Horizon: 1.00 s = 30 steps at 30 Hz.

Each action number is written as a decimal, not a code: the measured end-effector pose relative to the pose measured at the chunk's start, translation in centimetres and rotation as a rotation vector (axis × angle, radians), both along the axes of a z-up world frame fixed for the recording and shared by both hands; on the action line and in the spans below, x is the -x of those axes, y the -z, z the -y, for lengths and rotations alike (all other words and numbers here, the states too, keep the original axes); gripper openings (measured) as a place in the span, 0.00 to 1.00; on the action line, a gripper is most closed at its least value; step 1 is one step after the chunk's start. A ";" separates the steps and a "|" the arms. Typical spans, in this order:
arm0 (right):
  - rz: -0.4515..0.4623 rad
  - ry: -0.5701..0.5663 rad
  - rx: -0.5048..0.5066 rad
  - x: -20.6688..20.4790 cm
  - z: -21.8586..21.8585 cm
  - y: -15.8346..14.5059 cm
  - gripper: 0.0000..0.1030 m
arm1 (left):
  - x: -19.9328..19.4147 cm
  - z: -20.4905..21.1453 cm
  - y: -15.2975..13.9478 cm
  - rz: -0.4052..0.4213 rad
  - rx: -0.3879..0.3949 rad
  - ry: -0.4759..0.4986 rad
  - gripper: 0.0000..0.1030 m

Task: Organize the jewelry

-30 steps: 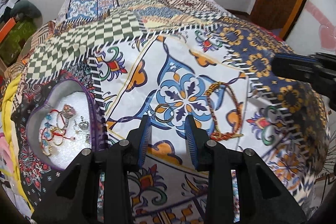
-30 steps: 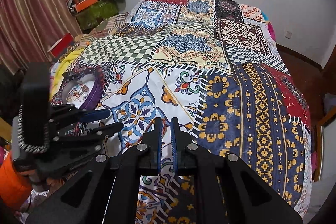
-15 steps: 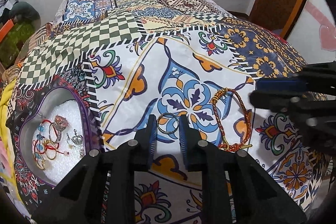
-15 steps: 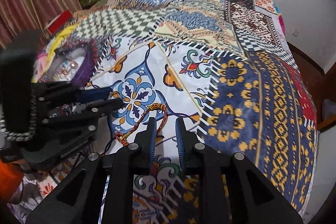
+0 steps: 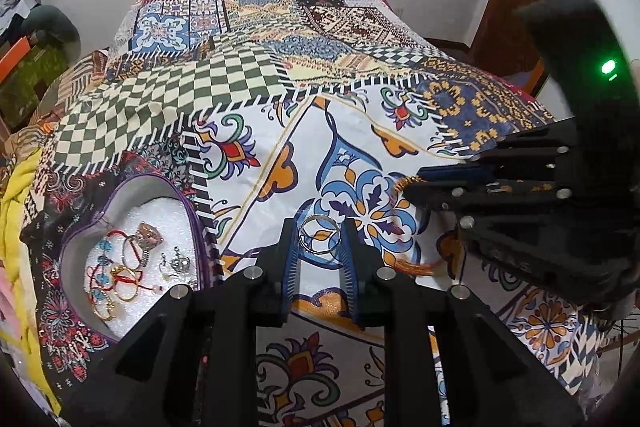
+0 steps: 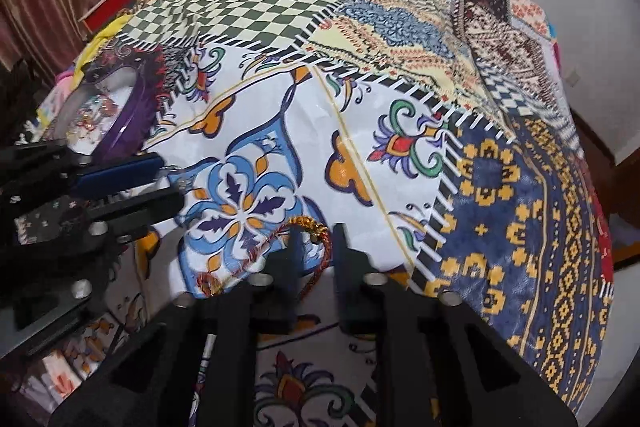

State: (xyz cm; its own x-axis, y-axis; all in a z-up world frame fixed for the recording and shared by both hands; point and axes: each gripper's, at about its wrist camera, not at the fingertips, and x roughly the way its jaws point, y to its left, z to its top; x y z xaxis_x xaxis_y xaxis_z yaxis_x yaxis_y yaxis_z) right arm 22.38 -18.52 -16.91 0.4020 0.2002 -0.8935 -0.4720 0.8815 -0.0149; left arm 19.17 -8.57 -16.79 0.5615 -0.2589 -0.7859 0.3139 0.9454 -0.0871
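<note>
While both grippers work low over the patchwork bedspread, each has its own piece of jewelry between its fingers, and the move ahead turns on where those pieces lie relative to the heart-shaped box at the near left.

From the left wrist view, the left gripper has its fingers apart with the silver ring lying flat on the cloth between the fingertips. The tips flank the ring closely on either side, but I cannot tell whether either pad already touches it. The ring is round, so it offers no long axis; any closing line across it should do.

From the right wrist view, the right gripper also has its fingers apart, straddling one strand of the braided gold-and-red bracelet. The gold-beaded end sits just beyond the fingertips, and the loop trails away to the near left, so its long axis runs obliquely across the gripper's reach rather than along it. The fingers do not look closed on the strand.

Inside the box, on white padding, lie bangles, beaded red cord pieces, a watch and a crown charm. It lies to the left of both grippers and well apart from the ring. My reading is that the left gripper is the nearer one to the box, so its ring has the shorter carry, leftward and slightly nearer; the bracelet must cross in front of the left gripper's station to get there.
</note>
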 end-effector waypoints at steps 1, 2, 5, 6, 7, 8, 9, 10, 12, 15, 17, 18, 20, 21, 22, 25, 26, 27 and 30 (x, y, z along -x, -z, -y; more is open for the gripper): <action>0.003 0.000 -0.007 0.0 0.0 -0.1 0.07 | 0.1 -0.1 -0.2 0.004 0.002 -0.001 0.20; 0.004 0.004 -0.015 0.0 0.0 -0.2 0.05 | 0.2 -0.2 -0.4 0.009 0.006 -0.003 0.20; 0.013 0.026 -0.051 0.1 0.3 -1.0 0.05 | 0.6 -0.6 -1.1 0.024 0.013 -0.010 0.20; 0.024 0.030 -0.058 0.3 0.3 -1.3 0.05 | 0.8 -0.8 -1.4 0.031 0.014 -0.013 0.20; 0.033 0.033 -0.070 0.5 0.3 -1.8 0.05 | 0.9 -0.9 -1.7 0.037 0.016 -0.016 0.20; 0.038 0.034 -0.081 0.6 0.3 -2.2 0.05 | 1.0 -1.1 -2.0 0.044 0.017 -0.018 0.20; 0.043 0.034 -0.090 0.8 0.3 -2.6 0.05 | 1.2 -1.2 -2.4 0.051 0.018 -0.021 0.20; 0.057 0.036 -0.099 1.1 0.3 -3.2 0.05 | 1.4 -1.4 -2.7 0.060 0.018 -0.024 0.20; 0.081 0.033 -0.111 1.5 0.2 -4.2 0.05 | 1.9 -1.9 -3.6 0.078 0.023 -0.032 0.20; 0.121 0.028 -0.128 2.1 -0.2 -5.9 0.05 | 2.4 -2.4 -4.7 0.104 0.024 -0.046 0.20; 0.145 0.025 -0.144 2.3 -0.5 -6.9 0.05 | 2.7 -2.9 -5.4 0.120 0.023 -0.056 0.20; 0.153 0.023 -0.152 2.5 -0.6 -7.4 0.05 | 3.0 -3.2 -5.8 0.132 0.023 -0.062 0.20; 0.167 0.018 -0.170 2.4 -1.0 -8.1 0.05 | 3.5 -3.7 -6.6 0.150 0.022 -0.072 0.20; 0.179 0.012 -0.176 2.6 -1.3 -8.5 0.05 | 3.7 -4.1 -7.0 0.161 0.020 -0.080 0.20; 0.192 0.008 -0.178 2.7 -1.7 -8.9 0.05 | 3.9 -4.3 -7.2 0.169 0.018 -0.085 0.20; 0.211 -0.002 -0.194 2.9 -2.6 -9.7 0.05 | 4.5 -5.3 -8.2 0.198 0.011 -0.106 0.20; 0.214 -0.006 -0.200 3.0 -2.9 -10.0 0.05 | 4.8 -5.8 -8.6 0.207 0.011 -0.115 0.20; 0.216 -0.009 -0.205 2.9 -3.1 -10.2 0.05 | 4.9 -6.1 -8.7 0.211 0.011 -0.120 0.20; 0.228 -0.020 -0.214 3.0 -3.9 -10.7 0.05 | 5.6 -7.3 -9.3 0.228 0.005 -0.142 0.20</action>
State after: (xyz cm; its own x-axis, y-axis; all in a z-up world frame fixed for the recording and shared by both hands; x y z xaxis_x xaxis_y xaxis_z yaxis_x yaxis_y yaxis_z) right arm 19.43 -14.61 -6.20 0.5813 0.3844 -0.7171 -0.4955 0.8663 0.0627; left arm 13.58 -1.26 -7.50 0.7547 -0.1681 -0.6342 0.1901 0.9812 -0.0339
